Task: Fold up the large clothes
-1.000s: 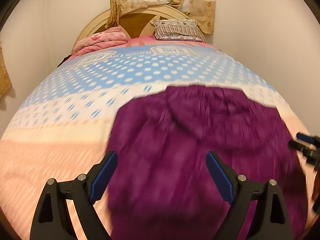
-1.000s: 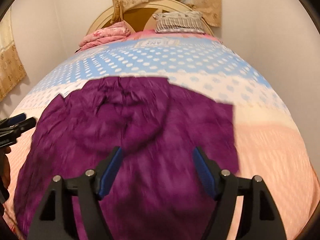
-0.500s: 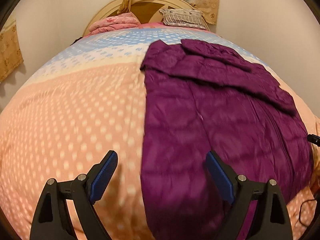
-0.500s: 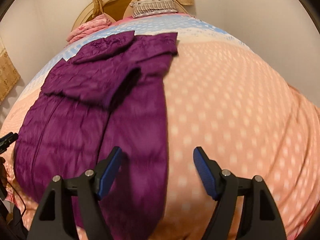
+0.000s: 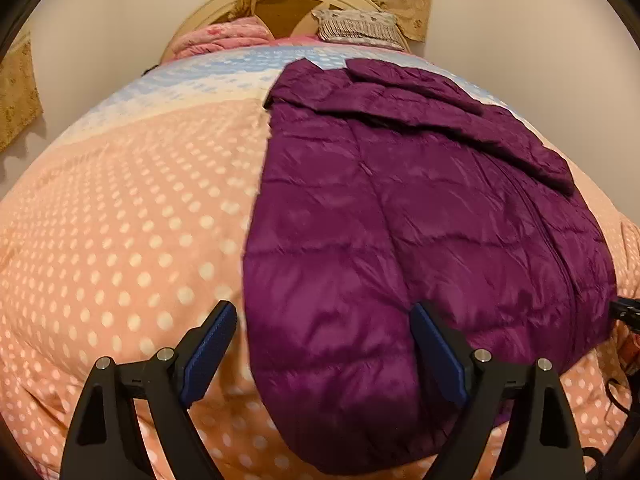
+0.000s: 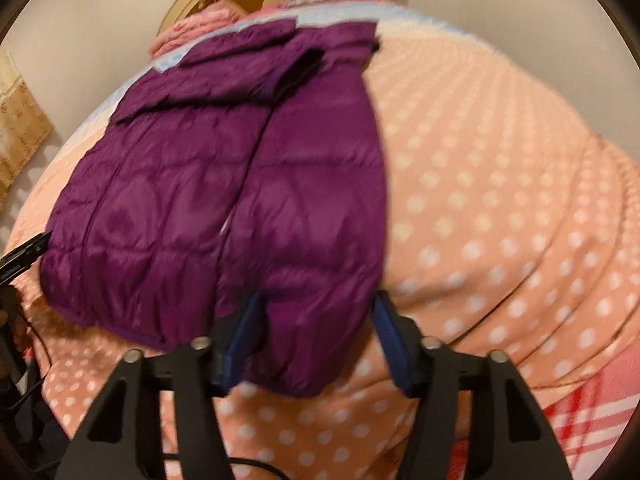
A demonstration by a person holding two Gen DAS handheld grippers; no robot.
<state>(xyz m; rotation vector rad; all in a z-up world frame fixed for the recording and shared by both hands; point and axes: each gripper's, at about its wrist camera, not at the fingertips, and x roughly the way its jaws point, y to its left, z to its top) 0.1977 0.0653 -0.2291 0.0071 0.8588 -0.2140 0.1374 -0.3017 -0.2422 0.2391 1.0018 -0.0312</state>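
Left wrist view takes in the bed (image 5: 120, 240) first, its peach dotted cover filling the space ahead of and to the left of the left tongs (image 5: 324, 354). A second ago both cameras looked at the jacket's upper part against the blue band of the cover; now both sit at its near hem, so the hands have come down to the bottom edge, probably to lift it for a fold toward the collar. The purple puffer jacket (image 5: 420, 220) lies flat, sleeves already crossed over the chest, its hem corner between the left tongs, which stand wide apart and press on nothing. Right wrist view, blurred, shows what the other cannot: the right tongs (image 6: 316, 332) are closing with the opposite hem corner between the pads, though contact is not yet clear. It also shows a red plaid cloth (image 6: 580, 416) to the right.
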